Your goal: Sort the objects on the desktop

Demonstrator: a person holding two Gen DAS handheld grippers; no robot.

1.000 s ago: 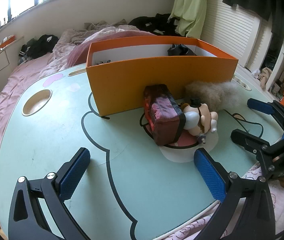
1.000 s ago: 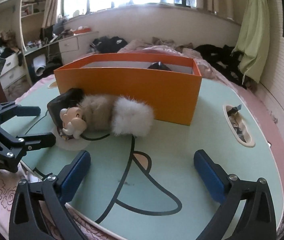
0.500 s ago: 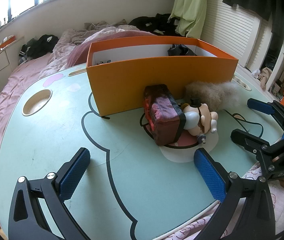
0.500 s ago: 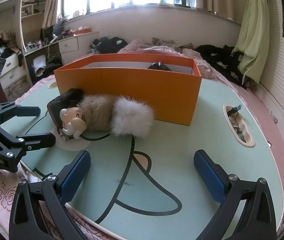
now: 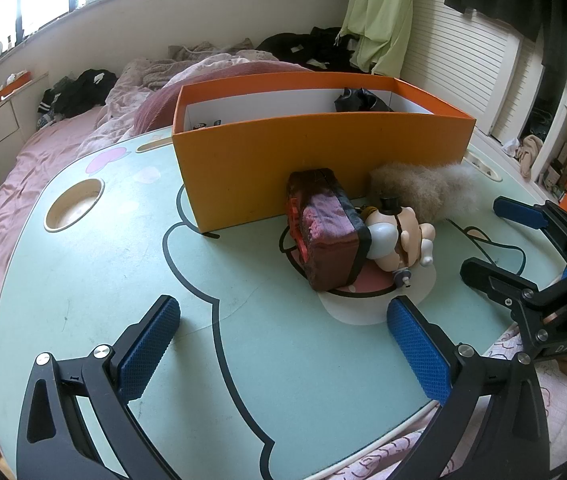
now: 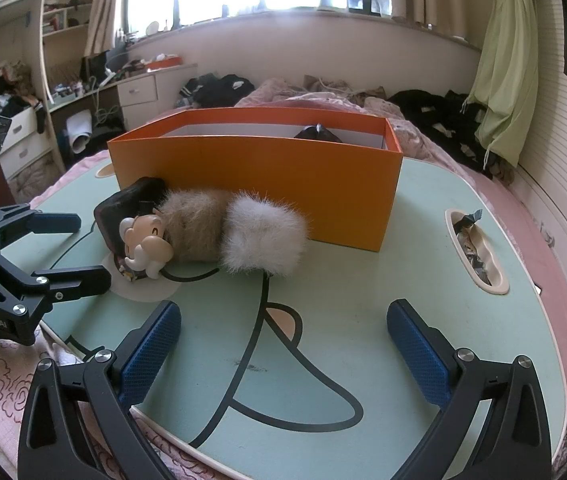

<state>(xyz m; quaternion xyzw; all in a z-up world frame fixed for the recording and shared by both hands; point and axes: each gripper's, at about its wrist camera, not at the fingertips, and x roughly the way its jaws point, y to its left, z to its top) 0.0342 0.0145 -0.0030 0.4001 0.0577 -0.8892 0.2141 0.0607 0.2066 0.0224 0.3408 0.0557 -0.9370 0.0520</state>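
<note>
From my right wrist camera I see my right gripper with its blue-padded fingers spread wide over the pale green tabletop, nothing between them. Ahead stands an orange box, open at the top, with a dark item showing inside near its far right corner. Against its front wall lies a fluffy beige-and-white fur piece. A small cartoon figurine lies touching its left end, with a dark pouch just behind. My left gripper hovers at the left, fingers apart, near the figurine.
</note>
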